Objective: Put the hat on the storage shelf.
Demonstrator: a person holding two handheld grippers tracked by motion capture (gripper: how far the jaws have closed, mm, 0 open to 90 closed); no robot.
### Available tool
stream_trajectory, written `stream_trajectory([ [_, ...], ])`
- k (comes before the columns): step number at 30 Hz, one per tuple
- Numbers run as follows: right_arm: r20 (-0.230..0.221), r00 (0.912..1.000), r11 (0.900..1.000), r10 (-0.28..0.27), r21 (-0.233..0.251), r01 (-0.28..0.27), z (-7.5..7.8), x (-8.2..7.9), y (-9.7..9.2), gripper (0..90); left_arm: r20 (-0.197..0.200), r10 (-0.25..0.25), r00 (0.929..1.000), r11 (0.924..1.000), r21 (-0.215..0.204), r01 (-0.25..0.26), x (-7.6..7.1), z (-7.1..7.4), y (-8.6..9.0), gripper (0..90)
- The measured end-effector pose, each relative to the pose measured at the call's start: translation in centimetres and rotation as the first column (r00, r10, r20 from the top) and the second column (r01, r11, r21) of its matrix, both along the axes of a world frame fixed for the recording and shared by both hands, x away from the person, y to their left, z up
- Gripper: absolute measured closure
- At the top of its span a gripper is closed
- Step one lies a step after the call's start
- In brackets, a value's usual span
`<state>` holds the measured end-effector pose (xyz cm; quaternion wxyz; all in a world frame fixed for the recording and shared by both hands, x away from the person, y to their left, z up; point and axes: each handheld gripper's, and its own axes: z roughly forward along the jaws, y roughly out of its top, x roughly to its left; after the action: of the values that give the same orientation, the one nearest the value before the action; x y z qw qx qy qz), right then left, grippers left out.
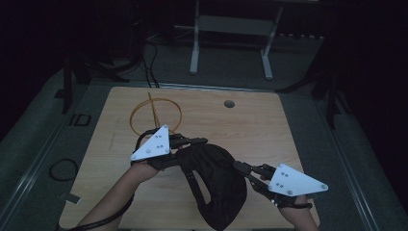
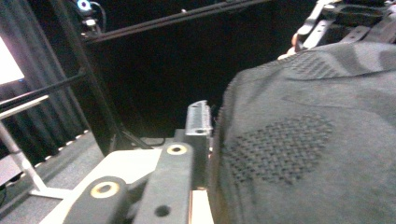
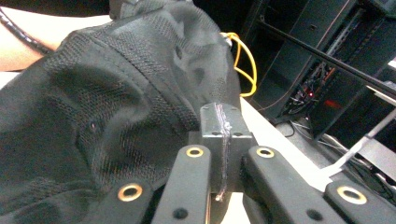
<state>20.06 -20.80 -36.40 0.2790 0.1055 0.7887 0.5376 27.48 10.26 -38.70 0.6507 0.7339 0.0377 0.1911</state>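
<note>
Black garment (image 1: pixel 216 185) bunched at worktop (image 1: pixel 269 125) 6 o'clock, unfolded; right hand-held gripper (image 1: pixel 239 167) clamped shut beside it, left hand-held gripper (image 1: pixel 202 141) probably pinching fabric.

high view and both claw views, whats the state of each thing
black cap: crumpled, lifted between both claws, lower edge near the table
left claw: at the cap's left edge, jaws nearly closed, grip unclear
right claw: jaws shut together, cap fabric against them; cannot tell if any is pinched
yellow hoop: lying flat on the table, untouched
table: wooden top, round hole near the far edge
</note>
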Motion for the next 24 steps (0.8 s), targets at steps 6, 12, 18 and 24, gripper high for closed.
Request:
stream_trajectory([
  [6,0.016,0.9994,0.9992,-0.031,0.027,0.030,1.5,0.3,0.0,90.0,-0.015,0.040,0.9991,0.9992,-0.008,-0.040,0.0,0.2,0.2,53.5],
  [12,0.027,0.9985,0.9968,-0.048,0.065,0.046,3.1,0.6,-0.4,90.0,-0.051,0.129,0.9903,0.9907,-0.036,-0.131,0.0,0.3,1.0,36.6],
  [18,0.034,0.9956,0.9917,-0.087,0.097,0.084,3.7,1.0,-0.8,90.0,-0.077,0.215,0.9735,0.9760,-0.016,-0.217,-0.4,0.2,2.5,31.1],
  [24,0.042,0.9920,0.9848,-0.119,0.133,0.112,4.5,1.4,-1.2,90.0,-0.098,0.298,0.9497,0.9542,-0.001,-0.299,-1.5,-0.1,4.7,24.5],
])
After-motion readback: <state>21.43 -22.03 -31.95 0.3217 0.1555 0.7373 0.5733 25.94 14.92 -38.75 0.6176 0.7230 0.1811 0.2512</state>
